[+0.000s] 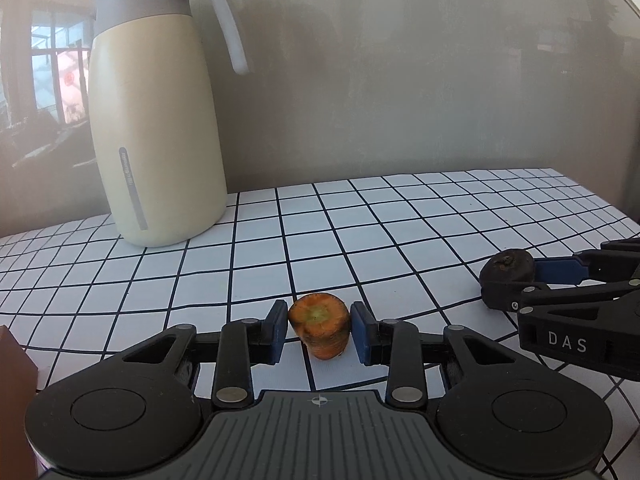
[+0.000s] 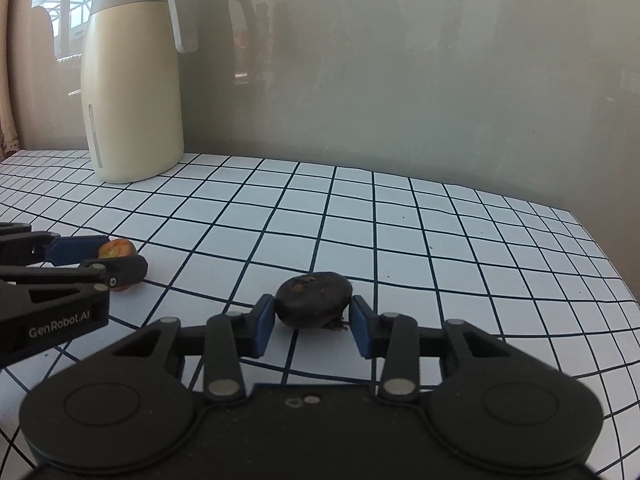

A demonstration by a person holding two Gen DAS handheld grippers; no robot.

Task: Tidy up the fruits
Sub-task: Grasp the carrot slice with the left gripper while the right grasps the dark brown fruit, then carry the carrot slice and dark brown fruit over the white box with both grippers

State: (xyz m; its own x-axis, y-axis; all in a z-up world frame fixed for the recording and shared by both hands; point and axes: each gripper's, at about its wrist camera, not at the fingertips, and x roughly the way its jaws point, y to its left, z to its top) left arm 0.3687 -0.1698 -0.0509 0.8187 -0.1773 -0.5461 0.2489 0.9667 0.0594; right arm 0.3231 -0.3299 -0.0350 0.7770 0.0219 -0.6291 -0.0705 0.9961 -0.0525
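table [image 1: 400, 216]: white cloth w/ black grid, looks thin. if i drag instead of lift, cloth could bunch and roll both pieces.
jug [image 1: 156, 120]: cream thermos jug at back left, well apart from my tools. risk only if i swing the left one wide and high; its tall body would tip easy.
my left gripper [image 1: 319, 330]: clenched on the orange stub, blue pads pressing both sides. it sits upright on the cloth, cut face up.
my right gripper [image 2: 312, 318]: blue pads against the dark fruit's sides, so grasping it, i judge. contact on the right pad is harder to read.
brown block [image 1: 16, 364]: corner of sth at far left edge, can't tell what. could clip it on the way out.
dark fruit [image 2: 314, 294]: flattish, rounded, on the cloth betw. pads. curved sides mean it could squirt out or rotate if grip is low.
orange stub [image 1: 319, 330]: short, looks moist, prob. slick. a squeeze too hard may crush it; too light and it slips on lift.
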